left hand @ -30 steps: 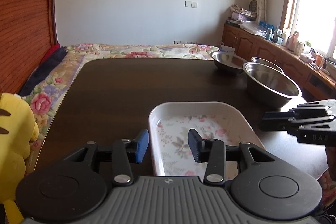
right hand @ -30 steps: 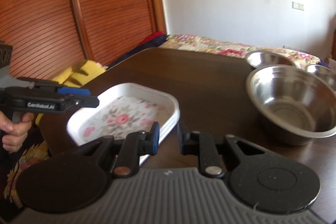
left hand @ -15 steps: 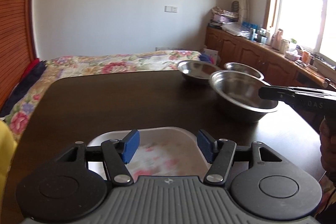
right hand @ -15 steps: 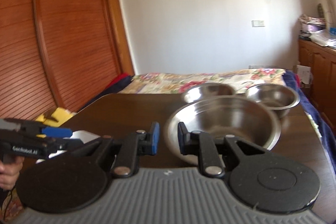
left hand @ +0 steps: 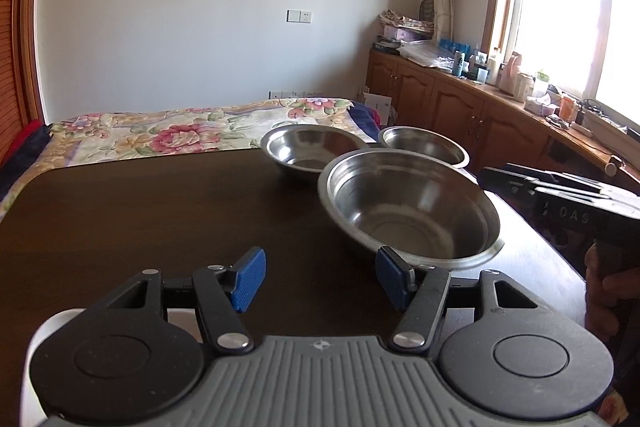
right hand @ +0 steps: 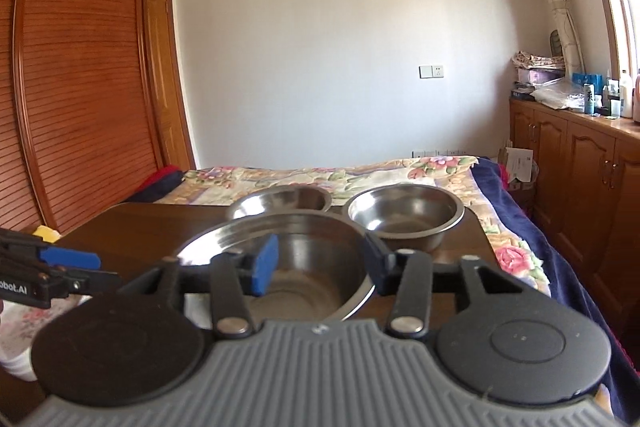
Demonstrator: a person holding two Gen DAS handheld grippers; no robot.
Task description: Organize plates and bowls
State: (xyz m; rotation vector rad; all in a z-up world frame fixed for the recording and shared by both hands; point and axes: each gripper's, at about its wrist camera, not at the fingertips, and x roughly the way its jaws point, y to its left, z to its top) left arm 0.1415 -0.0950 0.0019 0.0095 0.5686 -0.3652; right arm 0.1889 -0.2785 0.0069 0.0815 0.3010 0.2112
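Three steel bowls sit on the dark table (left hand: 160,219). The large bowl (left hand: 412,211) is nearest, with a medium bowl (left hand: 312,147) and a small bowl (left hand: 424,147) behind it. My left gripper (left hand: 320,281) is open and empty, just short of the large bowl's near rim. The right gripper (left hand: 492,177), held by a hand (left hand: 608,291), comes in from the right. In the right wrist view the right gripper (right hand: 320,265) is open, its fingers framing the large bowl (right hand: 288,251) on its near right side. A white floral dish (right hand: 16,315) lies under the left gripper (right hand: 92,267).
A bed with a floral cover (left hand: 180,135) lies beyond the table's far edge. Wooden cabinets (left hand: 460,107) with bottles on top line the right wall under the window. A slatted wooden wardrobe (right hand: 80,87) stands on the left.
Both views have swung right, from the white dish to the steel bowls. The right gripper's fingers have spread wider and come close to the large bowl. The dish has slipped under the left gripper.
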